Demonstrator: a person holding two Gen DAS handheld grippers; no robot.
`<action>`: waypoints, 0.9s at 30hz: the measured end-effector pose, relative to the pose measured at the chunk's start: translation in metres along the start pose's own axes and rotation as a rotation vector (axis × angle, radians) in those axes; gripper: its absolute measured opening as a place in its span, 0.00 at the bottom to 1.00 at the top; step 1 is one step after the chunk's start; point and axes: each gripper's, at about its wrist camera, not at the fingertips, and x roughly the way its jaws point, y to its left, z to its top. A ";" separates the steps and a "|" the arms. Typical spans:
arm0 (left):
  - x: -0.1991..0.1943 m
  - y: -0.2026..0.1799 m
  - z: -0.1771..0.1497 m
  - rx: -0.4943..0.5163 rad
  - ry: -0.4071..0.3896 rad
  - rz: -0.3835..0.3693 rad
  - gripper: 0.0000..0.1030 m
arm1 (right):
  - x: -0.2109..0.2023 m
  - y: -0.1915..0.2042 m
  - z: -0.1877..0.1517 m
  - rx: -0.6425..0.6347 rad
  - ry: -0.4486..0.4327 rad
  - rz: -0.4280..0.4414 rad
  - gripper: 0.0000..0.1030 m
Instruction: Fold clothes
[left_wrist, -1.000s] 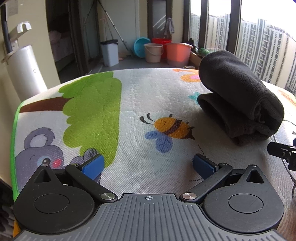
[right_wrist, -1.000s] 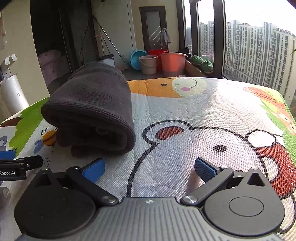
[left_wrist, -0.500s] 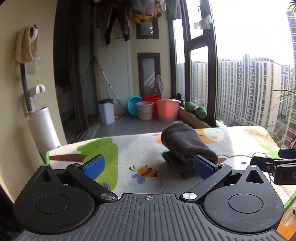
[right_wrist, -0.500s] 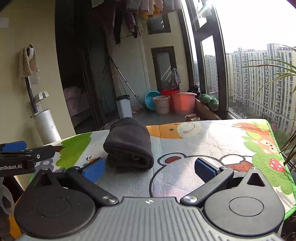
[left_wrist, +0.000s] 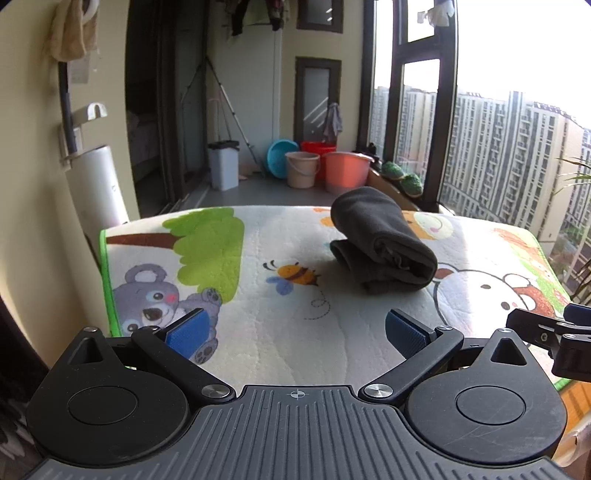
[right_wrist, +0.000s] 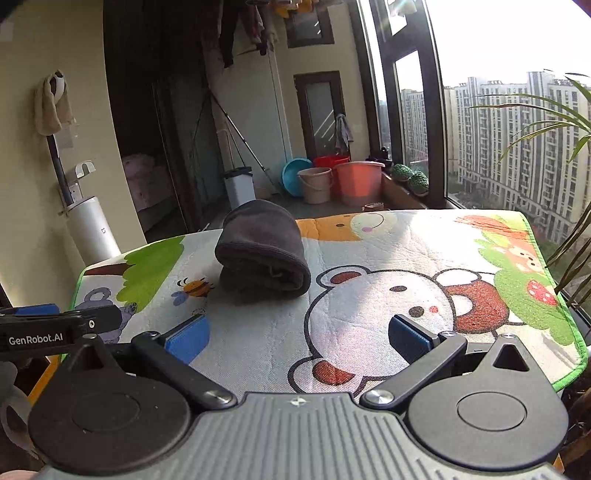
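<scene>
desk: covered by cartoon play mat (left_wrist: 280, 240) with tree, bee, bears; mat spans the whole top
garment: dark grey folded clothing bundle (left_wrist: 380, 240), lying on mat toward the far side, between bee print and white bear print, untouched
left gripper (left_wrist: 295, 332): jaws spread wide, empty, above near edge of mat, well apart from garment
right gripper (right_wrist: 299, 338): jaws spread wide, empty, over white bear print (right_wrist: 376, 314), near side of garment
buckets (right_wrist: 343, 181): on floor behind desk
</scene>
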 end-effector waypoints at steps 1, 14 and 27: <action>0.000 0.003 0.000 -0.015 0.009 0.004 1.00 | 0.002 0.000 0.003 0.002 -0.002 -0.006 1.00; -0.002 0.000 -0.012 -0.021 0.036 0.000 1.00 | 0.000 0.016 -0.010 -0.055 -0.013 -0.044 1.00; -0.005 -0.009 -0.012 0.000 0.026 0.002 1.00 | 0.001 0.015 -0.013 -0.042 -0.010 -0.030 1.00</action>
